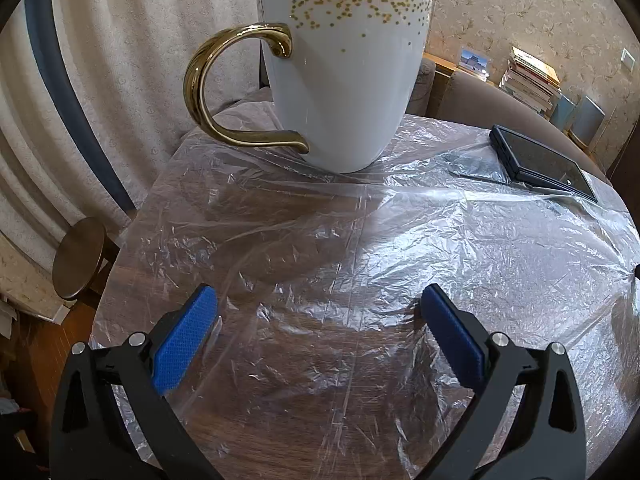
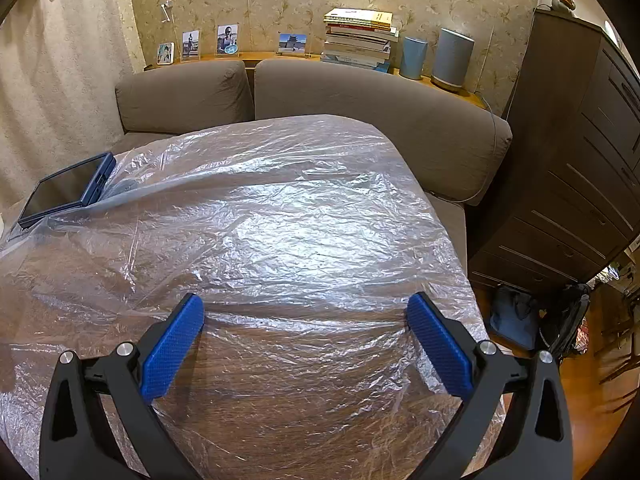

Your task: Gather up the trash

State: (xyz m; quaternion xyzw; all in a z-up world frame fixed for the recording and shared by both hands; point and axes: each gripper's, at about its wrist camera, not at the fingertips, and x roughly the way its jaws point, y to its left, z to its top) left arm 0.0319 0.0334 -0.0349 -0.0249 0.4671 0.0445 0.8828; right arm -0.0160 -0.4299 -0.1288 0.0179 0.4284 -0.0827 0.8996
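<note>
Both your wrist views sit low over the tabletop (image 1: 360, 360).
Left faces curtain and mug (image 1: 344, 80) closely; right faces sofa (image 2: 360, 100); both share the tablet (image 1: 540, 164).

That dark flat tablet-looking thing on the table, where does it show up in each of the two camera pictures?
Left wrist view: the tablet lies at the right, on the plastic sheet, right of the white mug.
Right wrist view: the tablet lies at the far left edge, on the same sheet.
Shared landmark: the stack of books against the wall.

White mug (image 1: 344, 80), dark tablet (image 1: 540, 162) on plastic-covered table (image 1: 320, 280); sofa (image 2: 360, 104) behind.
</note>
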